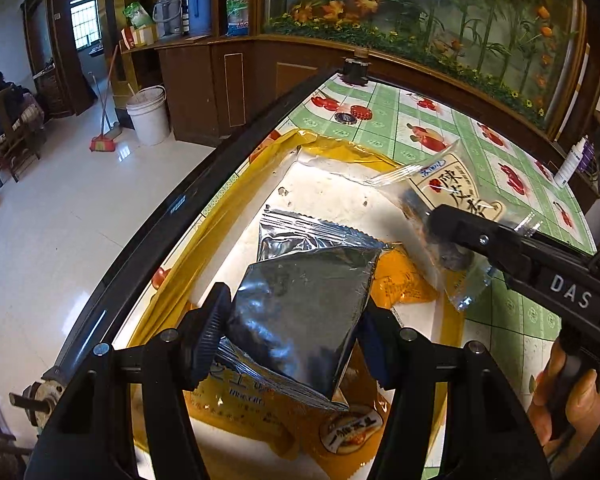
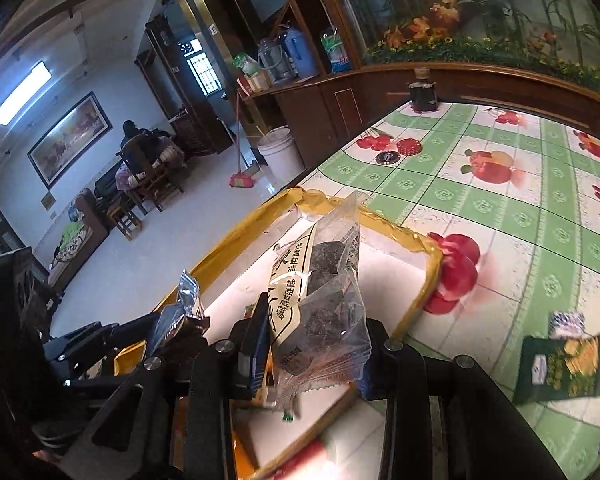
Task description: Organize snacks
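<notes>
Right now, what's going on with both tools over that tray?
A person is sorting snacks with two handheld tools. The left tool is shut on a silver foil packet, held above the yellow-rimmed tray, where orange packets and another silver packet already lie. The right tool is shut on a clear packet of dark snacks, also over the tray. A green snack box sits outside the tray on the fruit-print tablecloth.

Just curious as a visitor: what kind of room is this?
Probably a home living or dining room: a table with a fruit-print cloth, a wooden cabinet holding thermoses, and a broom by a bucket.
</notes>
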{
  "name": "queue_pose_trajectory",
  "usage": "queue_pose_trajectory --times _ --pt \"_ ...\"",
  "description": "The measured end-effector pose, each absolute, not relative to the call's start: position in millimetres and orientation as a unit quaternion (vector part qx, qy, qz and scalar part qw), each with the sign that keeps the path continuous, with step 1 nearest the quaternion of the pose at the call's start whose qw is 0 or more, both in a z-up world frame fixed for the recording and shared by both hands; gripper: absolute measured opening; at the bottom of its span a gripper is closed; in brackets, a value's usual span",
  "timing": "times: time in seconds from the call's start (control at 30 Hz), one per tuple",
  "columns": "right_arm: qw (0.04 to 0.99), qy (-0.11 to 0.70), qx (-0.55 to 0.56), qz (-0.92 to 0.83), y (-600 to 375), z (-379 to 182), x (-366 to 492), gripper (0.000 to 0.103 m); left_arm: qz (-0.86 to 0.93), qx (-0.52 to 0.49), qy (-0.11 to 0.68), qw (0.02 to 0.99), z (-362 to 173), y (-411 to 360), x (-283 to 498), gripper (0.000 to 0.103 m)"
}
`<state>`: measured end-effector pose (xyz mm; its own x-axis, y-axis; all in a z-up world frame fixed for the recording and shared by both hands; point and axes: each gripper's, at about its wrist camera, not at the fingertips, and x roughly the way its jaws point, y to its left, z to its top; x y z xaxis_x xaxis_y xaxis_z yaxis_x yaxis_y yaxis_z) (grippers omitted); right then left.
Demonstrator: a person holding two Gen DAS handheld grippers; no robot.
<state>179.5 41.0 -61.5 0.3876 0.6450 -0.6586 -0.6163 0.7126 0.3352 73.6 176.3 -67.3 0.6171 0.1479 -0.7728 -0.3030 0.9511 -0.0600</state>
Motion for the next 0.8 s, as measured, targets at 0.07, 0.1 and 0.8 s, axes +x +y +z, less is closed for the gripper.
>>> queue_pose_trajectory --times 0.07,0.1,0.8 --pt "0.832 0.406 0.014 0.378 48 -65 185 0.035 0.128 -0.095 0.421 0.893 -69 179 77 0.06" --pt "0.83 0.409 0.012 0.378 51 -68 189 0.035 0.128 -0.097 0.422 0.892 -69 181 78 0.06" --pt "0.835 0.42 -0.001 0.357 65 -82 208 0.044 0.167 -0.075 0.432 0.883 -71 184 89 0.071"
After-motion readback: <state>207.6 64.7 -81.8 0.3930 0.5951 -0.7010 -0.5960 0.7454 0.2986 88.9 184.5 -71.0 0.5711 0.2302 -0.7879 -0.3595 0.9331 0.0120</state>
